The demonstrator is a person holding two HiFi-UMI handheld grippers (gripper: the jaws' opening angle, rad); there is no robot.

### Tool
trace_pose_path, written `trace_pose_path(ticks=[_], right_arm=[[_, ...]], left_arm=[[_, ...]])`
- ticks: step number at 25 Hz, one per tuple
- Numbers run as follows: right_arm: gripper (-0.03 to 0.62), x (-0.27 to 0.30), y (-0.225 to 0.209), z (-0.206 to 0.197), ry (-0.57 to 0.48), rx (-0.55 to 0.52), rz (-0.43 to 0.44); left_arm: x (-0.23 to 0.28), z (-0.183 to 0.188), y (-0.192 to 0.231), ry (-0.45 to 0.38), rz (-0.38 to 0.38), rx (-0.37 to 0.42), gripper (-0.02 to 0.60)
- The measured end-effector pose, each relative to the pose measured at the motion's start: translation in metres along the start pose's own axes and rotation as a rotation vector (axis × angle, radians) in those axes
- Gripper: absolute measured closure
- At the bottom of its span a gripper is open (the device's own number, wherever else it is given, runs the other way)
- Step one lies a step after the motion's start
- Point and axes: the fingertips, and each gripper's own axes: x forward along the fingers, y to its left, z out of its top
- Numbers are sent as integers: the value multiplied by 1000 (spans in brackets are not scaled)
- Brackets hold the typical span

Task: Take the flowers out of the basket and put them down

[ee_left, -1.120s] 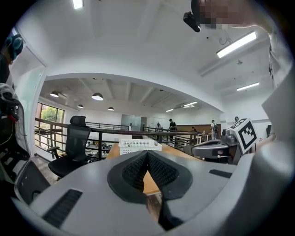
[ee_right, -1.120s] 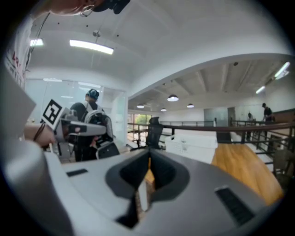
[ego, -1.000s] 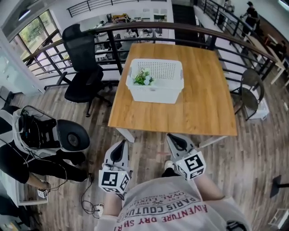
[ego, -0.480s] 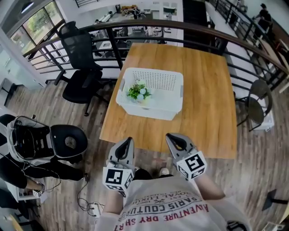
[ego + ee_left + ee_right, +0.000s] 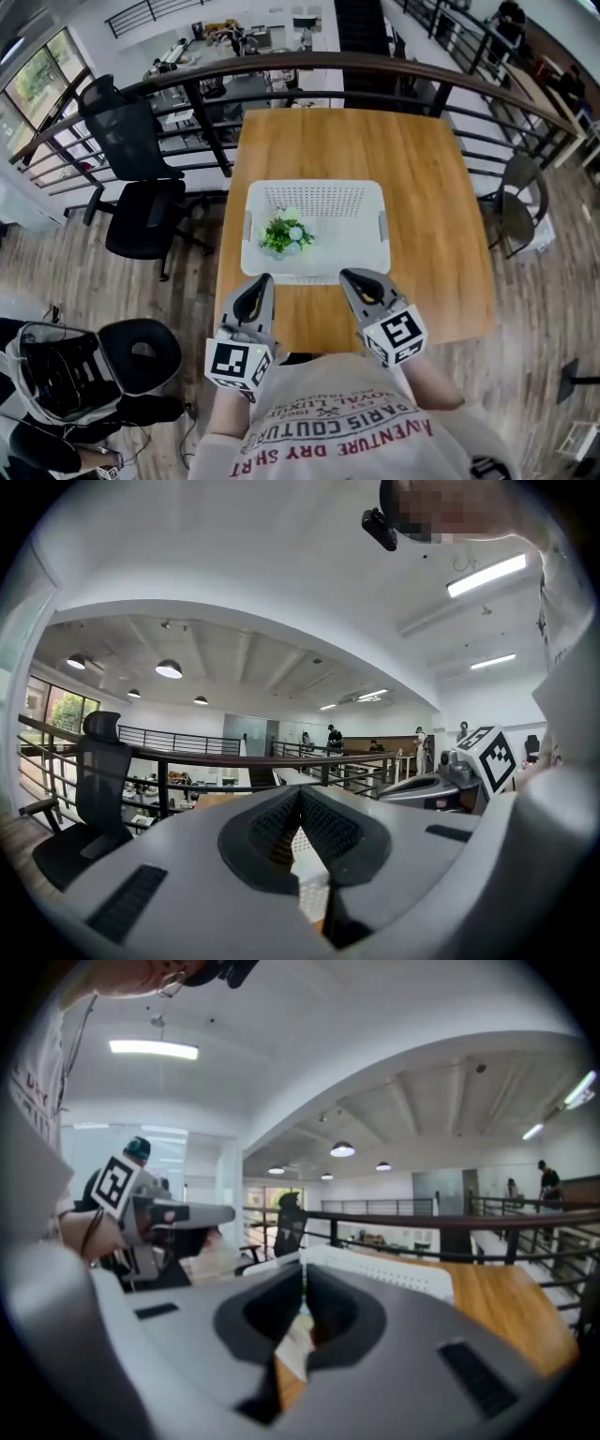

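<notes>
On the wooden bench by the railing, a white basket holds the flowers in its left half, while the left hand-held gripper and right hand-held gripper hover near its front wall, both clenched shut and empty.

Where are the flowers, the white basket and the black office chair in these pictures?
flowers (image 5: 284, 234): head view, on the middle of the bunch.
white basket (image 5: 349, 246): head view, on its bare floor.
black office chair (image 5: 141, 220): head view, on its seat.
</notes>
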Motion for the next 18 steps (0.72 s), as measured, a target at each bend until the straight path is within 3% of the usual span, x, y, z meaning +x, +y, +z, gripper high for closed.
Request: trace_pose_path(ticks=[4, 10, 14, 17, 18], right_arm=[[562, 37, 0, 8, 41, -16, -17], [562, 70, -11, 14, 89, 25, -31], [557, 87, -8, 19, 129, -4, 60], [465, 107, -8, 16, 203, -107, 179], [401, 115, -8, 12, 228, -151, 234]], left_arm=[[19, 5, 45, 11, -37, 3, 566], [34, -2, 76, 20, -82, -13, 566], [36, -4, 87, 13, -53, -37, 566], [39, -12, 97, 12, -16, -91, 566], [40, -15, 100, 13, -11, -98, 566]])
